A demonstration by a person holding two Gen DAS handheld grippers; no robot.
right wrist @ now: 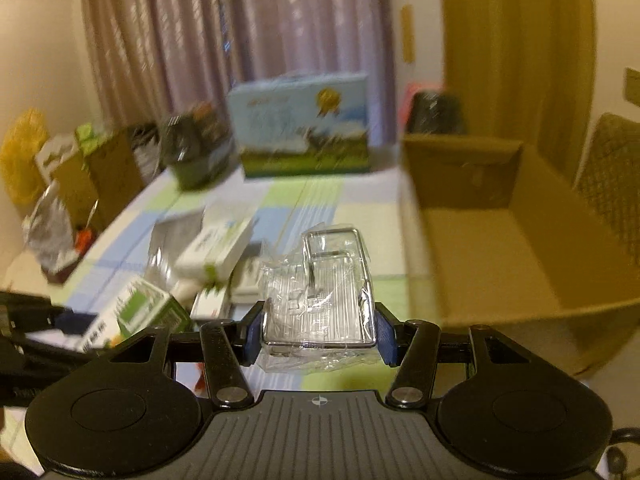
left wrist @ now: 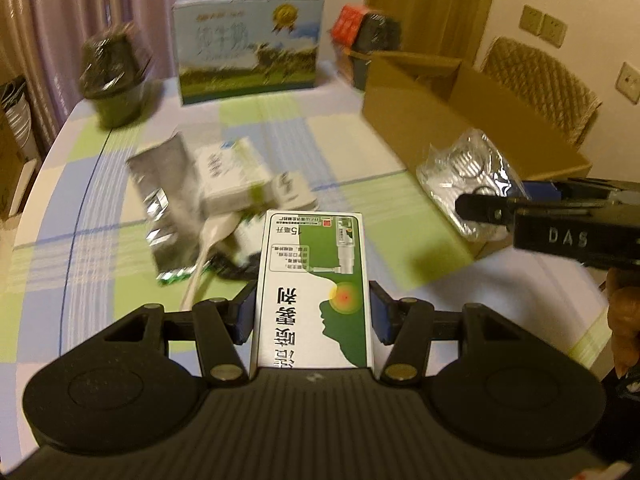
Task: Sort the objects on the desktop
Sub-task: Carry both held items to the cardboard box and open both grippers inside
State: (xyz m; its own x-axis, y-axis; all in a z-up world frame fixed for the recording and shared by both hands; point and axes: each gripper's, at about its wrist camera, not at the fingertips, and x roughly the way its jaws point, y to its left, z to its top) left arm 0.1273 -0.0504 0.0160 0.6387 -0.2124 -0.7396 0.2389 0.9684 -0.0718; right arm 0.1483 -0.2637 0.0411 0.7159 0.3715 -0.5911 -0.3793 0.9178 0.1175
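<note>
Checked tablecloth [left wrist: 100,184], left gripper [left wrist: 313,312] clamped on green-white box [left wrist: 314,292], right gripper [right wrist: 320,330] clamped on plastic-wrapped wire rack [right wrist: 324,300], open cardboard carton [right wrist: 500,248] nearby

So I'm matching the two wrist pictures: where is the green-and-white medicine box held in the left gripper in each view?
Left wrist: green-and-white medicine box at bottom centre, clamped in the left gripper.
Right wrist: same box at lower left, blurred.
Shared landmark: the blue-and-green carton with a handle at the table's far edge.
</note>
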